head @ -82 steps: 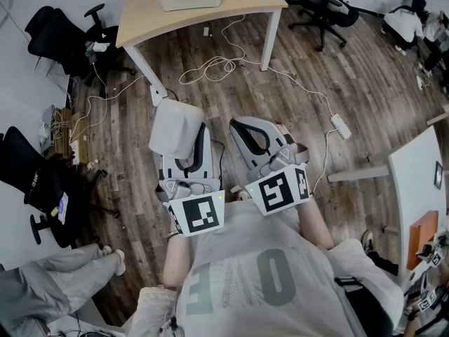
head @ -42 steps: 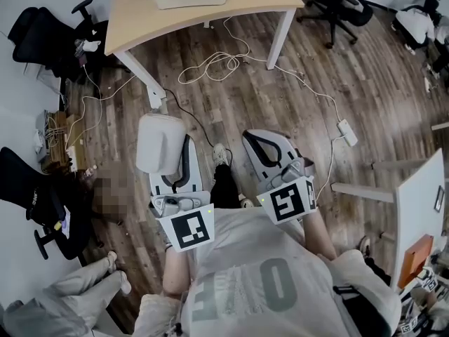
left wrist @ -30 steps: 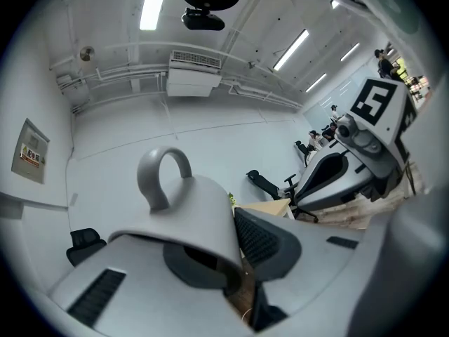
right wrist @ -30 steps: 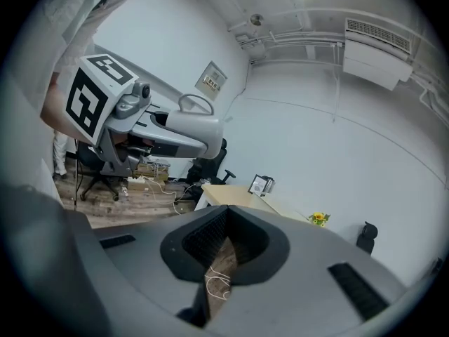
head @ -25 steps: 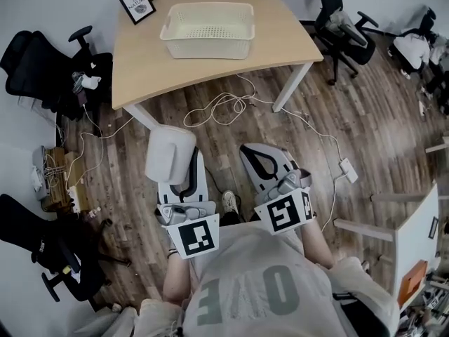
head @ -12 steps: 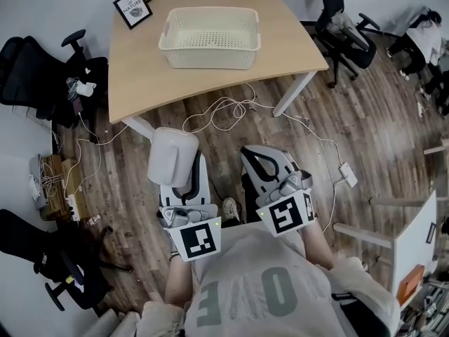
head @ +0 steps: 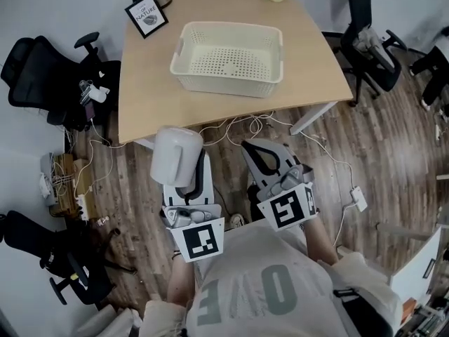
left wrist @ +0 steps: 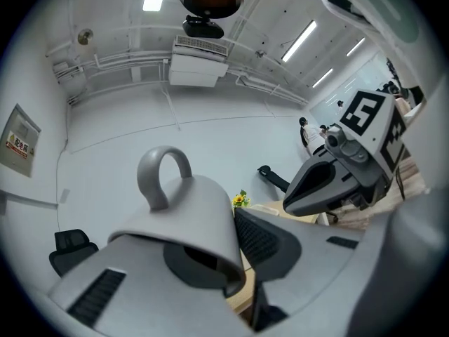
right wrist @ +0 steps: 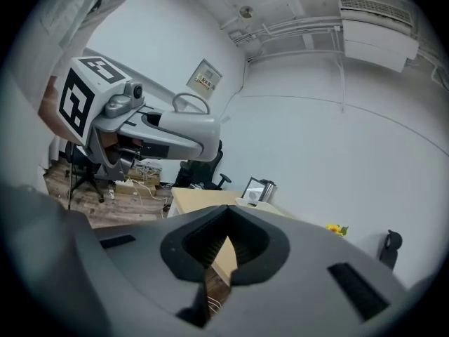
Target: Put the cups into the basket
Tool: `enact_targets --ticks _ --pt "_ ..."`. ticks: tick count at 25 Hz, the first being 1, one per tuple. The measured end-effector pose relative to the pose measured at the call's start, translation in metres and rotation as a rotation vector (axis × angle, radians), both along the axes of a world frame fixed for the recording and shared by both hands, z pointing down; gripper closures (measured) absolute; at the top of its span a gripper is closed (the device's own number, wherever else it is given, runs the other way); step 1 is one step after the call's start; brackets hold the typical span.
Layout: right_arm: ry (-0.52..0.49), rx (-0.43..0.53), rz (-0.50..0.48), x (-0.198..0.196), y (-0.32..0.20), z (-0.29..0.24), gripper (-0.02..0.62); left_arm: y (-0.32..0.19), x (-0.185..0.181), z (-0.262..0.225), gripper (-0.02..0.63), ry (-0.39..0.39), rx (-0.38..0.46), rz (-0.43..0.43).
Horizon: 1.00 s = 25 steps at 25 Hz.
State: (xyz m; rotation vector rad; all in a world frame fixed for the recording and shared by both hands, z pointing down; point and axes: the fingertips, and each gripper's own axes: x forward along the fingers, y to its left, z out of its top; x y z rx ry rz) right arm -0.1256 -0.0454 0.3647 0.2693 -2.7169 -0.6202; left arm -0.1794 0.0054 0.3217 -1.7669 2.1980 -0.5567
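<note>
The person wears a pale grey T-shirt [head: 238, 258] with large, darker grey letters [head: 275, 288] across it. The left gripper [head: 204, 177] and right gripper [head: 251, 150] have light grey shells, black ribbed inner pads, and white cubes printed with black square markers

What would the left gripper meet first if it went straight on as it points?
Most likely the near edge of the table. The left gripper, shut on the cup, aims there, left of the basket. Height is unclear; it might pass above.
</note>
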Motion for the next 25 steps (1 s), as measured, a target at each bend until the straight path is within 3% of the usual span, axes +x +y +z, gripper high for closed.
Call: enact_targets --ticks 10,17,25 --pt "-0.044 -0.052 -0.045 -0.042 -0.133 -0.01 0.597 -0.122 -0.034 -0.01 0.555 -0.011 -0.047 -0.058" --pt "-0.049 -0.057 -0.076 -0.063 -0.184 -0.005 0.597 -0.181 -0.058 -0.001 0.555 -0.008 -0.063 -0.091" --pt "-0.064 -0.049 -0.044 -0.085 -0.226 -0.01 0.597 -0.235 -0.096 -0.007 0.555 -0.008 -0.045 -0.056"
